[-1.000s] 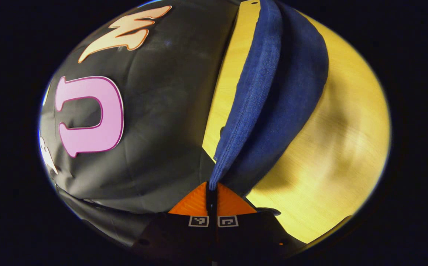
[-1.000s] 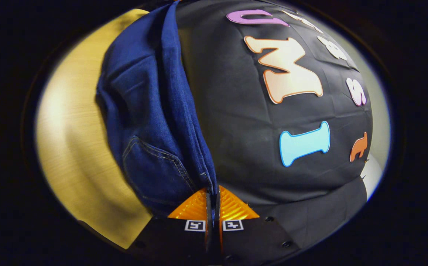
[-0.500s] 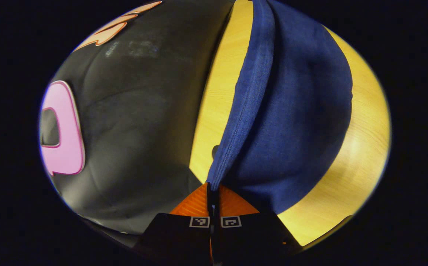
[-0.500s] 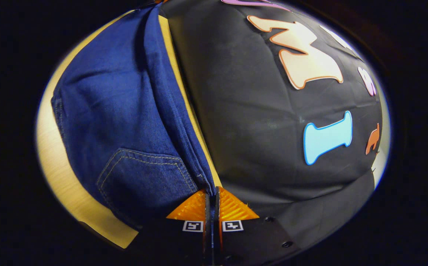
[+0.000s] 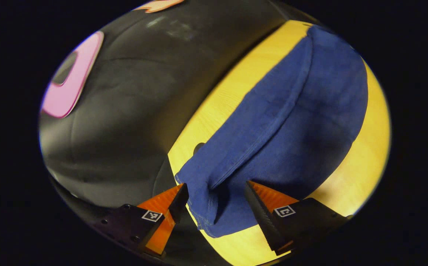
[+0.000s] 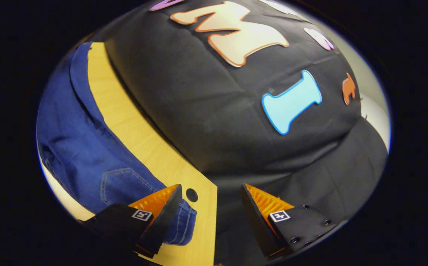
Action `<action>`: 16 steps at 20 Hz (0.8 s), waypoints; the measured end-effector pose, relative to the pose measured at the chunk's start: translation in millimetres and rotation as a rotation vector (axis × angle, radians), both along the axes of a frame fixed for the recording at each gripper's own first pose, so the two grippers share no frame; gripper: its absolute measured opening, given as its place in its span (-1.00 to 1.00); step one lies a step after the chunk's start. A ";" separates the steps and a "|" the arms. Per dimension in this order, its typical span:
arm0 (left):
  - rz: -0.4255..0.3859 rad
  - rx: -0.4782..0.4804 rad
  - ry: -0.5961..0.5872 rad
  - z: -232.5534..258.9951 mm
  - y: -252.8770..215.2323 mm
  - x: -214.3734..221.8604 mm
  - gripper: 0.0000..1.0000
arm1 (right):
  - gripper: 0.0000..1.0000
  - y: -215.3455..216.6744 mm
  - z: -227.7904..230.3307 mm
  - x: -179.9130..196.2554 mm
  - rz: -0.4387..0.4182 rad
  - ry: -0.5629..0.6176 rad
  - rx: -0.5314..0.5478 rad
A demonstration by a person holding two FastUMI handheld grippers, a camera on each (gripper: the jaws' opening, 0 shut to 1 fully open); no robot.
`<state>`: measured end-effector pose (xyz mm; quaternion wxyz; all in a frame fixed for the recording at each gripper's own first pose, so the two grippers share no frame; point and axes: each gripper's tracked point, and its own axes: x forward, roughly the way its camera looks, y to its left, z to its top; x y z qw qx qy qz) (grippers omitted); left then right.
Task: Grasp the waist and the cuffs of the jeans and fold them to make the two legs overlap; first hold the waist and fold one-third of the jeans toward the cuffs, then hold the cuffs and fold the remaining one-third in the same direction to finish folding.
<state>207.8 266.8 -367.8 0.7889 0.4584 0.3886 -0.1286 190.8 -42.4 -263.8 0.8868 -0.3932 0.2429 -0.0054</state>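
The blue jeans (image 5: pixel 287 122) lie flat on the yellow wooden table (image 5: pixel 228 96), folded lengthwise along a seam. In the left gripper view their cuff end (image 5: pixel 210 210) rests between the fingers of my left gripper (image 5: pixel 215 195), which is open and not pressing on the cloth. In the right gripper view the jeans (image 6: pixel 77 147) show a back pocket, and the waist corner (image 6: pixel 182 221) lies just beside one fingertip (image 6: pixel 169 199). My right gripper (image 6: pixel 210 199) is open, with the table's edge between its fingers.
The black cloth wall (image 6: pixel 217 111) stands right behind the table's far edge (image 6: pixel 136 122). A small dark hole (image 6: pixel 191 194) marks the table near its corner; another dark hole (image 5: pixel 198 147) lies beside the cuffs. A bare wooden strip runs between jeans and wall.
Both grippers were shut on the lifted jeans; they lowered the cloth onto the table and opened, letting go. The jeans now lie flat.
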 end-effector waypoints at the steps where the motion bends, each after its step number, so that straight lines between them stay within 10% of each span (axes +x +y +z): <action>1: 0.031 -0.053 -0.028 2.2 -0.6 1.8 0.87 | 0.97 1.5 5.0 -7.1 -0.035 -0.001 0.077; 6: 0.157 -0.303 -0.162 4.6 -11.0 17.5 0.89 | 1.00 -2.0 15.4 -44.8 -0.230 -0.015 0.481; 12: 0.278 -0.621 -0.251 26.3 -34.9 25.2 0.89 | 0.99 1.2 -3.4 -100.0 -0.288 0.056 0.642; 16: 0.321 -0.797 -0.283 50.6 -52.1 29.0 0.91 | 1.00 51.5 -26.2 -134.9 -0.471 0.198 1.231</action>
